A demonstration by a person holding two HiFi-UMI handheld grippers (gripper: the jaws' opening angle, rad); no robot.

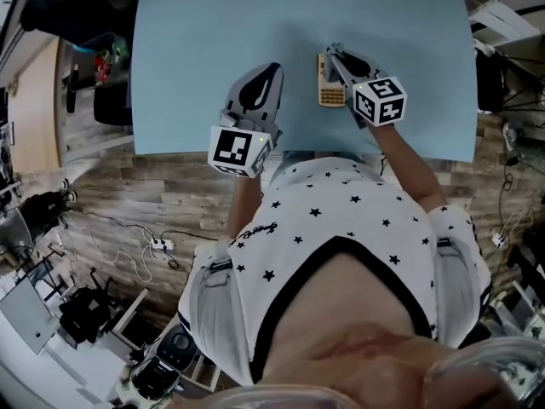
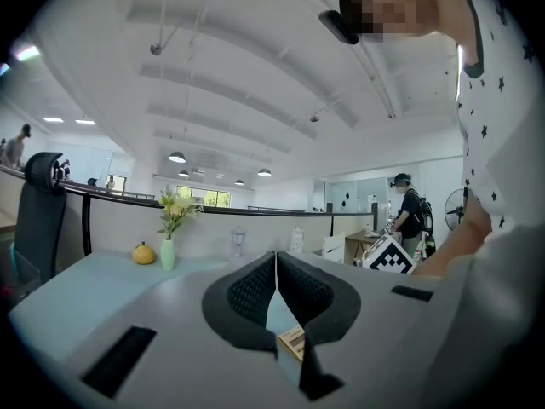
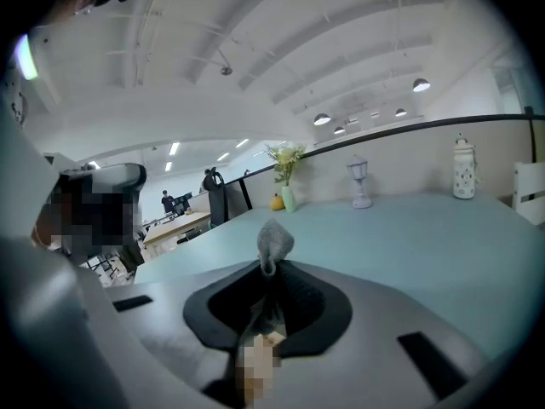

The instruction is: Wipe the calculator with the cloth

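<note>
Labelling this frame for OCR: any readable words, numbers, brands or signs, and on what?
No text can be read in any view.
calculator: key and face print too small to read.
shirt: short line of script near its left side, too small to read.
marker cubes: black-and-white square patterns only, no letters or digits.

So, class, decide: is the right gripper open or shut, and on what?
Shut. The right gripper pinches the grey cloth between its jaws, a tuft poking above the tips.
</note>
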